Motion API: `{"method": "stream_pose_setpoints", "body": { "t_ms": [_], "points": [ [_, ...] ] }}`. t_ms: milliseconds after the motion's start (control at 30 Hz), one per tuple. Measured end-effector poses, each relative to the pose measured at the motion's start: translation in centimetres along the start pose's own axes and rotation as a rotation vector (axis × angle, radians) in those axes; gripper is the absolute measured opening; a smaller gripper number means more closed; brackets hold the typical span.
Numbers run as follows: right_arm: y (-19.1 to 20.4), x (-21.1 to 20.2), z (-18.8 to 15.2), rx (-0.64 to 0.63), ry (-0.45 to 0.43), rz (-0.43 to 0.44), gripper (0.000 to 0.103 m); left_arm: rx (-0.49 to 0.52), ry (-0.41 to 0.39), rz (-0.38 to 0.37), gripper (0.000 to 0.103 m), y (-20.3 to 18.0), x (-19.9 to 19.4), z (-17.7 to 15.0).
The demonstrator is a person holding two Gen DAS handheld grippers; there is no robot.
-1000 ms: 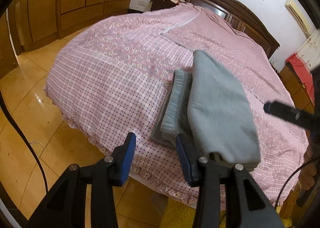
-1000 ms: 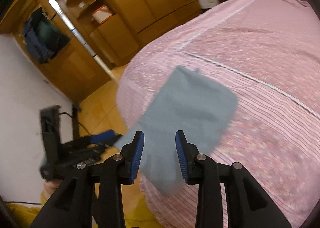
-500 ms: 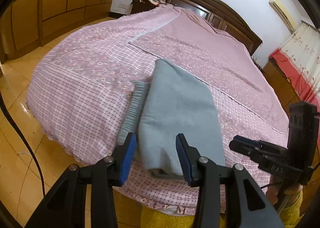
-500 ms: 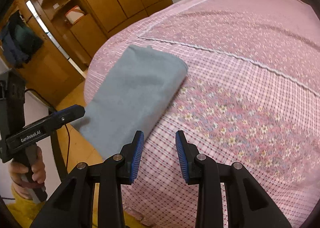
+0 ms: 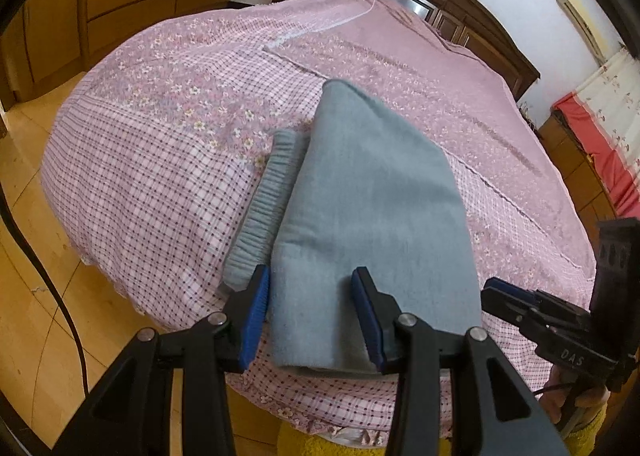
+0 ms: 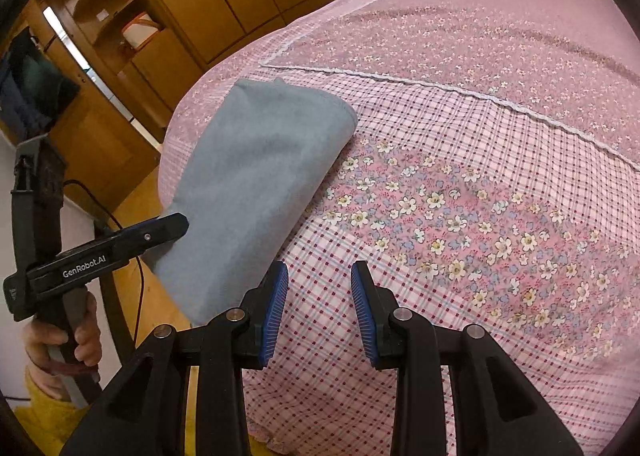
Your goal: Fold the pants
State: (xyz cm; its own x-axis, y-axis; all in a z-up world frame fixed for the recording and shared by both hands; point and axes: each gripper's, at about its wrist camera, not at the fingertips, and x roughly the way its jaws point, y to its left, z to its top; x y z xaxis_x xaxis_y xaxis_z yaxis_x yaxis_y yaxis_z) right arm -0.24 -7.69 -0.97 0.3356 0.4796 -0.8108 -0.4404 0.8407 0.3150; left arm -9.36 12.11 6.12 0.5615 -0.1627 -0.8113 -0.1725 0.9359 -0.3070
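My left gripper (image 5: 310,316) and right gripper (image 6: 318,310) hover with jaws apart, holding nothing, above folded grey pants (image 5: 372,216) (waistband showing) near the bed's (image 5: 140,144) foot edge.

Both the left gripper (image 5: 310,316) and the right gripper (image 6: 319,312) point forward, jaws parted and gripping nothing.

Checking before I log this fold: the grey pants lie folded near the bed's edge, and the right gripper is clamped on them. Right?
Not quite. The right gripper is open over bare bedspread, beside the pants, as the right wrist view shows. The rest holds.
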Motion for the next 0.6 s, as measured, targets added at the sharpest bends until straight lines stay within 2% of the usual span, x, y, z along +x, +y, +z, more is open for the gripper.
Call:
{"method": "stream_pose_setpoints", "body": {
  "t_ms": [200,233,267,300,500,600],
  "points": [
    [-0.1,0.6,0.1,0.007,0.012,0.004,0.034,0.000,-0.018,-0.017,0.044,-0.3,0.5,0.2],
    [-0.1,0.6,0.1,0.007,0.012,0.003,0.034,-0.013,-0.026,-0.022,0.041,-0.1,0.6,0.2],
    [-0.1,0.6,0.1,0.006,0.011,0.002,0.034,-0.021,-0.034,-0.030,0.025,0.0,0.4,0.2],
    [-0.1,0.6,0.2,0.007,0.008,0.001,0.034,-0.023,-0.045,-0.034,0.016,0.0,0.2,0.2],
    [-0.2,0.2,0.4,0.015,-0.002,-0.003,0.034,0.035,-0.182,-0.065,0.011,-0.7,-3.5,0.7],
    [0.1,0.1,0.4,0.002,-0.004,-0.010,0.034,0.054,-0.252,-0.049,0.011,-0.7,-5.2,1.5]
  ]
}}
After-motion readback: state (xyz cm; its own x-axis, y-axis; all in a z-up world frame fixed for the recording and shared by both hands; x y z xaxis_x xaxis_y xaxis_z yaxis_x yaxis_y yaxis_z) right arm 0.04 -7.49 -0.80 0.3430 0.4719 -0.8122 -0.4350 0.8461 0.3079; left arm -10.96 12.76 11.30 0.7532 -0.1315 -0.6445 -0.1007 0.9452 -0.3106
